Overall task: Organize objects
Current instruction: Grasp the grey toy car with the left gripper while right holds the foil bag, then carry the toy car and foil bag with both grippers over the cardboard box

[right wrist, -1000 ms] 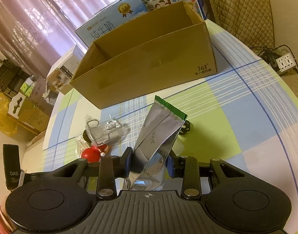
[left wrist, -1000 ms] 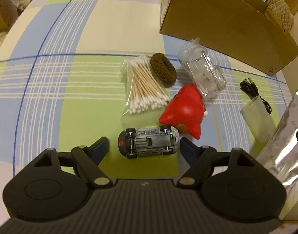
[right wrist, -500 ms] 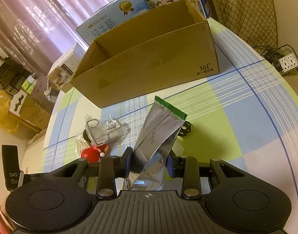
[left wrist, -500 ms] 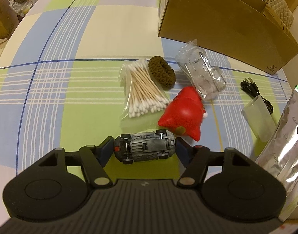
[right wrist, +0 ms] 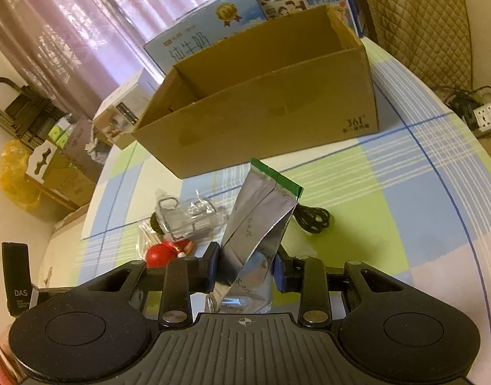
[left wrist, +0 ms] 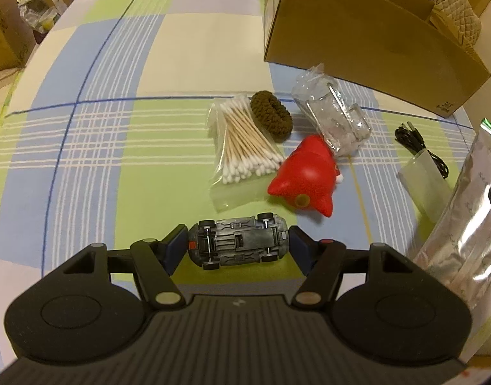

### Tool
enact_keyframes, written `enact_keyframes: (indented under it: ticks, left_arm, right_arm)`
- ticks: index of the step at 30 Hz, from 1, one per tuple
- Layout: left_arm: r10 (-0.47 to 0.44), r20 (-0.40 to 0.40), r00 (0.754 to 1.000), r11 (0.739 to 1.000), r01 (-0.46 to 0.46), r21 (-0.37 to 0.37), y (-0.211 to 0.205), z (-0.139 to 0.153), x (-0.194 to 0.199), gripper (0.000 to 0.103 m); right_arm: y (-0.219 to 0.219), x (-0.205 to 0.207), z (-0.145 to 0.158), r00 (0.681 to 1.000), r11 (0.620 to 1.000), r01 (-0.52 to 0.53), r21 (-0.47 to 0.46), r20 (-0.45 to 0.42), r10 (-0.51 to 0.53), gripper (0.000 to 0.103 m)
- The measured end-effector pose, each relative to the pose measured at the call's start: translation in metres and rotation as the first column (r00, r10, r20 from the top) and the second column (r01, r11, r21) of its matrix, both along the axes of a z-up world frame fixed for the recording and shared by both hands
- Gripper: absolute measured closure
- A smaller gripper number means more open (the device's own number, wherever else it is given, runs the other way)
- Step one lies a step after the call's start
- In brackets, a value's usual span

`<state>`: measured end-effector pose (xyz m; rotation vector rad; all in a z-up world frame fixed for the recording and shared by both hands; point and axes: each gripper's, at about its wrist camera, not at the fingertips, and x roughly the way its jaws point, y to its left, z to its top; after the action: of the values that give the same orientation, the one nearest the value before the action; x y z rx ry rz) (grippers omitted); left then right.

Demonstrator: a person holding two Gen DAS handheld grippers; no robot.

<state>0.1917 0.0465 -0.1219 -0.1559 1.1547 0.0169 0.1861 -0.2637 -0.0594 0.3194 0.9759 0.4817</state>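
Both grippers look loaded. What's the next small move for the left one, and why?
Probably lift it straight up. The left gripper has its pads against both ends of the upside-down toy car, which lies close to the red toy, so rising should clear it before heading to the cardboard box.

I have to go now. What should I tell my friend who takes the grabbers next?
Left gripper: jaws shut on the toy car, upside down, held end to end.
Right gripper: jaws shut on the silver pouch, lifted.
Cardboard box: open; nothing visible inside.
On the table: cotton swabs, brown scrunchie, red toy, clear packet, black cable.
Left: box both held things, then the rest.
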Motion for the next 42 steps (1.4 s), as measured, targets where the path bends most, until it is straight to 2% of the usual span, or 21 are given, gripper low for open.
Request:
enact_keyframes:
  ticks: [11, 19, 35, 42]
  left_arm:
    - [-0.027, 0.092, 0.995, 1.0, 0.027, 0.012, -0.007, 0.039, -0.005, 0.039]
    - [-0.067, 0.169, 0.983, 0.998, 0.066, 0.01, -0.024, 0.069, 0.006, 0.039]
    - [-0.125, 0.294, 0.948, 0.992, 0.119, 0.038, -0.054, 0.114, 0.055, 0.039]
    - [-0.133, 0.333, 0.934, 0.991, 0.122, 0.052, -0.064, 0.132, 0.081, 0.039]
  right_arm:
    - [-0.003, 0.005, 0.02, 0.999, 1.0, -0.012, 0.029, 0.05, 0.011, 0.073]
    - [-0.016, 0.02, 0.045, 0.993, 0.999, 0.003, 0.053, 0.117, -0.009, 0.073]
    - [-0.036, 0.069, 0.093, 0.971, 0.993, 0.028, 0.118, 0.231, -0.055, 0.073]
    - [-0.037, 0.102, 0.115, 0.951, 0.991, 0.029, 0.134, 0.303, -0.069, 0.073]
